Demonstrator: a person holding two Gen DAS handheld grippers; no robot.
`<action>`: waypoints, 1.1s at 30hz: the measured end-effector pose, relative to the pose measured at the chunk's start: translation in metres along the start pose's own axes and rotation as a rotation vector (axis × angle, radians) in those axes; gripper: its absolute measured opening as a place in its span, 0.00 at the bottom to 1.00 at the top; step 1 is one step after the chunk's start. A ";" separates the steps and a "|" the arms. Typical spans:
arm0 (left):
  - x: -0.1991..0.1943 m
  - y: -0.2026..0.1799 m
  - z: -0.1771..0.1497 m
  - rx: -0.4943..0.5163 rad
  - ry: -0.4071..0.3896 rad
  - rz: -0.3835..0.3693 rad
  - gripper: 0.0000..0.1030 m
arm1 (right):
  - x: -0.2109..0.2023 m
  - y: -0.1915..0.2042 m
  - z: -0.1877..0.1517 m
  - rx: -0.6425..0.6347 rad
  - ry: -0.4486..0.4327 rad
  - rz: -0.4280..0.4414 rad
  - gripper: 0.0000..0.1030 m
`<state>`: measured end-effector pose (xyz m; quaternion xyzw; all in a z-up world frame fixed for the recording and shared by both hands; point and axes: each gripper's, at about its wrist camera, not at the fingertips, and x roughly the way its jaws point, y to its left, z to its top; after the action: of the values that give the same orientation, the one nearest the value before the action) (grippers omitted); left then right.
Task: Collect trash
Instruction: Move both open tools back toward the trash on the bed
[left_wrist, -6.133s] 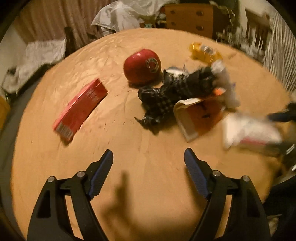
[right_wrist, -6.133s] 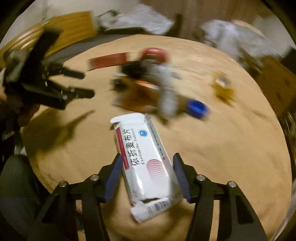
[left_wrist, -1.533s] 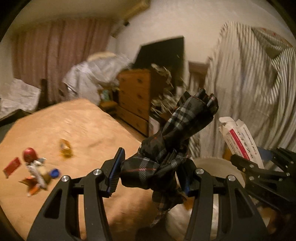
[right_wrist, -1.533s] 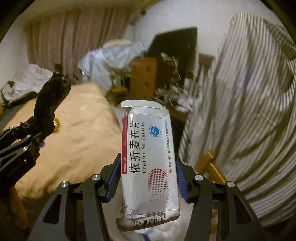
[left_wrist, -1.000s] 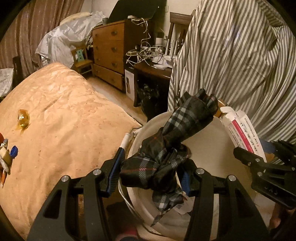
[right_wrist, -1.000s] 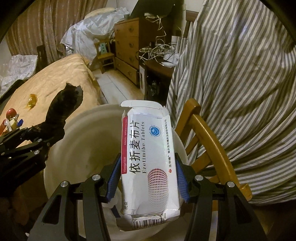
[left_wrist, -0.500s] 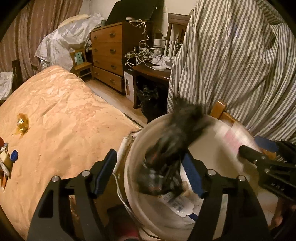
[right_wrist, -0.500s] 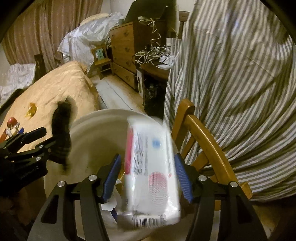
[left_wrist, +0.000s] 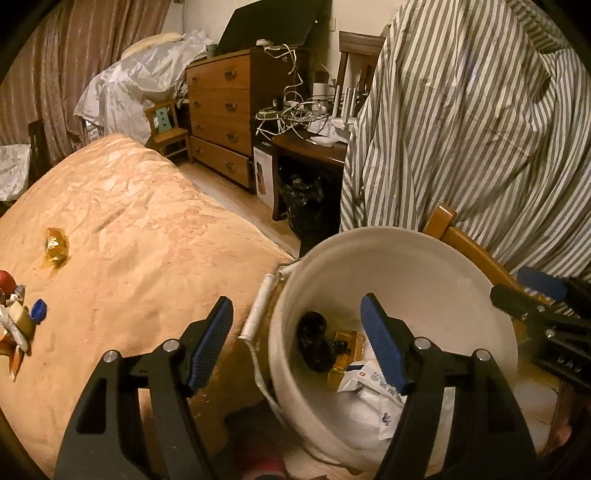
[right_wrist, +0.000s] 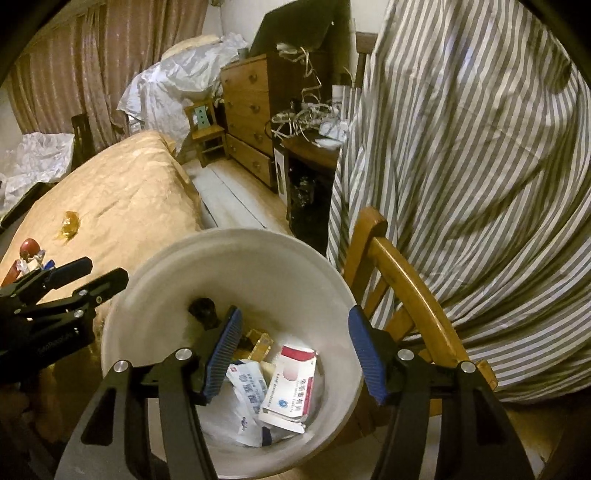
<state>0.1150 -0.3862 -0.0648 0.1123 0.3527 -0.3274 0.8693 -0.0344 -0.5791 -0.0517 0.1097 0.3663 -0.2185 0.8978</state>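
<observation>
Both claws are hanging over the white bucket (right_wrist: 236, 254) with nothing between their pads. Left claw (left_wrist: 297, 341) is standing wide open, its jaws having just been spreading apart; it straddles the bucket's near rim, left finger over the tan cover, right finger over the bucket mouth. Right claw (right_wrist: 293, 350) is also gaping, its jaws having just been opening, and it is pointing down straight into the bucket.

Trash is lying at the bucket's bottom: the dark plaid bundle (left_wrist: 316, 345) is sitting against the far inner wall, the white-and-red tablet box (right_wrist: 290, 384) is lying flat just beside a white-and-blue packet (right_wrist: 248, 387), and a small gold box (right_wrist: 260, 345) is sitting between the bundle and the packets. Whether the tablet box is touching the gold box, cannot tell.

Bucket is standing right beside the tan-covered table (left_wrist: 140, 236), handle (left_wrist: 258, 306) hanging on the table side, with a wooden chair (right_wrist: 395, 273) just behind it and striped cloth (right_wrist: 480, 184) draped over the chair.

Still on the table, well apart from the bucket: a yellow wrapper (left_wrist: 56, 245) lying alone, and a small cluster at the left edge with a red ball (left_wrist: 7, 281) and a blue cap (left_wrist: 38, 308).
</observation>
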 end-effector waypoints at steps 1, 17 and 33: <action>-0.005 0.004 -0.001 0.002 -0.009 0.005 0.66 | -0.006 0.004 0.001 -0.007 -0.018 0.004 0.63; -0.068 0.206 -0.064 -0.119 -0.022 0.227 0.69 | -0.029 0.188 0.000 -0.233 -0.113 0.332 0.83; -0.096 0.405 -0.113 -0.156 0.074 0.322 0.69 | 0.015 0.291 -0.041 -0.323 0.042 0.470 0.83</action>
<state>0.2648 0.0169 -0.0951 0.1115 0.3862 -0.1511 0.9031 0.0875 -0.3126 -0.0806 0.0516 0.3794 0.0589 0.9219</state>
